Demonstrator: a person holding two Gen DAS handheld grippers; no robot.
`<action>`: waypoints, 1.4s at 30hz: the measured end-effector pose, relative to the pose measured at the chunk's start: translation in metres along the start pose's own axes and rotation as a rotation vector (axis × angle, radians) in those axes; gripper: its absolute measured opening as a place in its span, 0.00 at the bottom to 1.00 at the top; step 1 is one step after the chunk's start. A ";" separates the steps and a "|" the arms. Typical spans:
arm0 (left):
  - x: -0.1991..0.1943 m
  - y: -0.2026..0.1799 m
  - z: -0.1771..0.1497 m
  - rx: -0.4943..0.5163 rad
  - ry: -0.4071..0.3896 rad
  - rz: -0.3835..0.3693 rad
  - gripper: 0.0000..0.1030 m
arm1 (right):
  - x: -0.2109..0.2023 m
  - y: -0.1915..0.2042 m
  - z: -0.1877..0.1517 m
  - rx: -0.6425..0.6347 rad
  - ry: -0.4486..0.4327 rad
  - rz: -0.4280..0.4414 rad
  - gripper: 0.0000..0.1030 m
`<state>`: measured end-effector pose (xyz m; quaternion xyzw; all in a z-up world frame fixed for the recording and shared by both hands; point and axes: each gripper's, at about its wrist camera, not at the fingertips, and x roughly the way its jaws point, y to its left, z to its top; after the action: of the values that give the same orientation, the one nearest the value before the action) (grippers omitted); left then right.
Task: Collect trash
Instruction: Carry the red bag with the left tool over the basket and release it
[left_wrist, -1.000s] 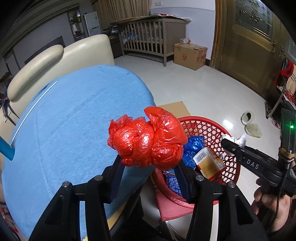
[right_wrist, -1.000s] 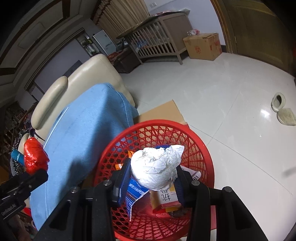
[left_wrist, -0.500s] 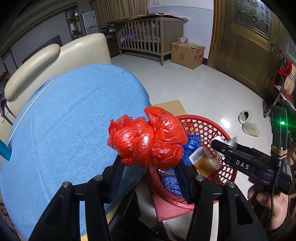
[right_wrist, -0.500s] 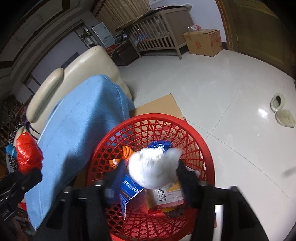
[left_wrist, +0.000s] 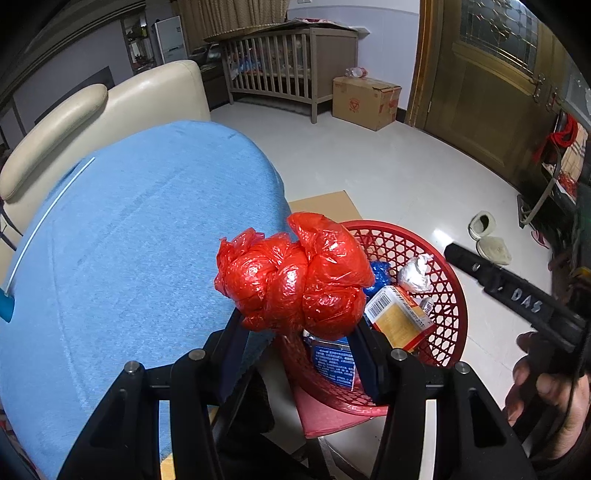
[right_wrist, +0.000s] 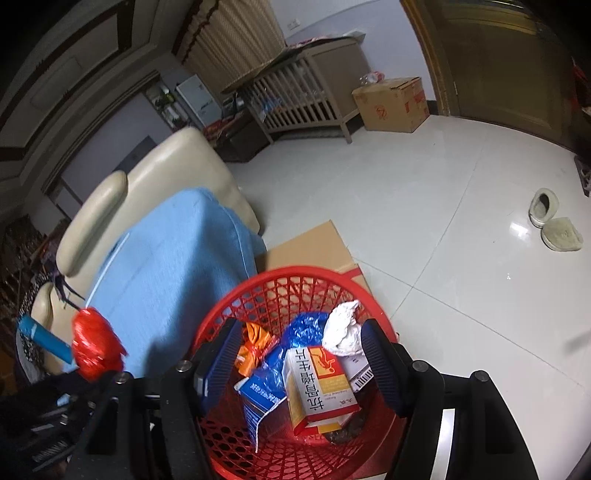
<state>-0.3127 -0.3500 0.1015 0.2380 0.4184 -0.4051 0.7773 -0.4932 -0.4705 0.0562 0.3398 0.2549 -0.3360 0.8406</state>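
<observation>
Red plastic bundle (left_wrist: 295, 277) sat clamped in the left gripper (left_wrist: 295, 354), beside the basket (left_wrist: 448, 321); right gripper (right_wrist: 299, 354) hung wide, empty. Released there, it risked missing the rim.

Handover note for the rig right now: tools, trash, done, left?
Left tool: shut on the crumpled red plastic bag, held beside the red mesh plastic basket, over the blue cloth's edge.
Right tool: open, empty, above the basket.
Done: the white crumpled paper wad lies in the basket with cartons and wrappers.
Left: drop the red bag in.
</observation>
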 end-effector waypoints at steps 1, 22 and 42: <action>0.001 -0.002 0.000 0.003 0.003 -0.004 0.54 | -0.004 -0.001 0.001 0.007 -0.012 0.004 0.68; 0.035 -0.039 0.004 0.056 0.083 -0.065 0.54 | -0.030 -0.009 0.015 0.056 -0.099 0.025 0.69; 0.058 -0.047 0.010 0.039 0.128 -0.101 0.65 | -0.045 0.006 0.023 0.036 -0.133 0.051 0.69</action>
<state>-0.3286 -0.4088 0.0565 0.2572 0.4705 -0.4359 0.7228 -0.5136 -0.4670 0.1033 0.3380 0.1839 -0.3410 0.8577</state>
